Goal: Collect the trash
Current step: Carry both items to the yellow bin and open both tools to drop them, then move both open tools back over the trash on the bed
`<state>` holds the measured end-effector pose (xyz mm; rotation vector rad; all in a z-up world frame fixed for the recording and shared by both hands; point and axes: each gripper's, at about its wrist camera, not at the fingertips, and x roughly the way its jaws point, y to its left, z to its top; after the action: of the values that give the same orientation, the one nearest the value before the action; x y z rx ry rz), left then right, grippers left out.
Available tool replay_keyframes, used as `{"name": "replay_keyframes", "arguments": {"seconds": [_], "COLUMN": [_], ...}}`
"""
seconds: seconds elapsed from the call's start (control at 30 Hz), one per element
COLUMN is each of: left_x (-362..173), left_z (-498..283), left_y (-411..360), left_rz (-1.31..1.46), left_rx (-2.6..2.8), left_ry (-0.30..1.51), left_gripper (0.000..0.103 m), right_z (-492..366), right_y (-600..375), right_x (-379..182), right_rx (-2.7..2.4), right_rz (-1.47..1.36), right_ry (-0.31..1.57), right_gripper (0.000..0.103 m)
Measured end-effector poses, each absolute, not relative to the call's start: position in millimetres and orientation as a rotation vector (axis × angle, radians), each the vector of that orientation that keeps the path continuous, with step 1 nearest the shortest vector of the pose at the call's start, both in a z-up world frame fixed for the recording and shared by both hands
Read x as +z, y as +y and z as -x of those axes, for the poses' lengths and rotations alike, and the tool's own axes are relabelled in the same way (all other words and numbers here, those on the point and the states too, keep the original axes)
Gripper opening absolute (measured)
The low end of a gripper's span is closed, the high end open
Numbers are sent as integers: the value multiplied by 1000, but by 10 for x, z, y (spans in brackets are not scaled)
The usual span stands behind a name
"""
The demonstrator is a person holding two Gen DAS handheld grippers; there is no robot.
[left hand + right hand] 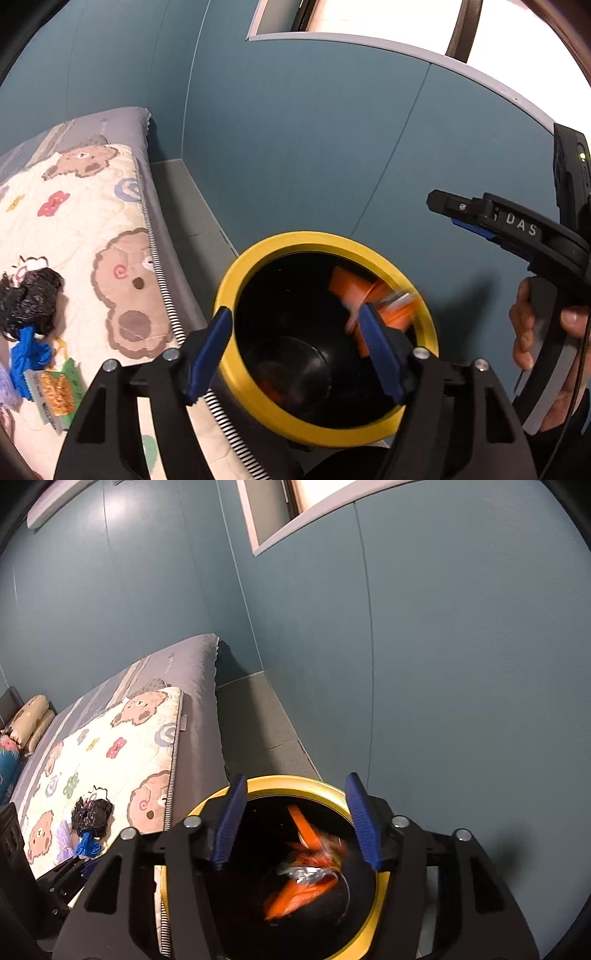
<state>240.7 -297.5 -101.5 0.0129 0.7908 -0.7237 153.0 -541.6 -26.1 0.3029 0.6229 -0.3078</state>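
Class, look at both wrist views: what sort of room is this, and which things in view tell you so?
Most likely a bedroom. A bed fills the left side, covered by a quilted bear-print blanket, with pillows at its far end. A yellow-rimmed bin stands on the floor beside it.

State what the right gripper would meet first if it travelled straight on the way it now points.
Probably the orange wrapper inside the yellow-rimmed bin. The right gripper is open and points down into the bin's mouth. The wrapper is blurred, so its depth is unclear, but nothing shows above it.
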Motion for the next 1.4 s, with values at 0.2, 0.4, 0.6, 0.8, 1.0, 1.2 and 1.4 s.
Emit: {"name": "replay_keyframes", "arguments": {"seconds": [0.2, 0.4, 0.6, 0.8, 1.0, 1.2, 1.4], "left_x": [-893, -744, -572, -449, -448, -548, -725], "left_z": [-2309, -2157, -2084, -1996, -1930, -1887, -1840], "left_y": [-2763, -2389, -1918, -1343, -771, -239, 227], "left_rz": [-56, -85, -70, -46, -18, 0, 25], "left_rx": [-647, -572, -503, -405, -292, -191, -104], "left_ry": [734, 655, 609, 575, 572, 586, 614], "left_gripper": [83, 88, 93, 95, 95, 95, 95], "right_z": [-1429, -1363, -1339, -1358, -1440, -1535, -1676], "right_y": [-5331, -5053, -4659, -4234, -3795, -3396, -3041], "right_x": [-208, -128, 16, 150, 184, 155, 48], "right_rx": [-274, -194, -103, -35, 34, 95, 140], "right_rz": [-331, -324, -294, -249, -207, -176, -139], "right_ry": [606, 577, 553, 536, 548, 568, 604], "right_gripper": [62, 67, 74, 79, 80, 81, 81]}}
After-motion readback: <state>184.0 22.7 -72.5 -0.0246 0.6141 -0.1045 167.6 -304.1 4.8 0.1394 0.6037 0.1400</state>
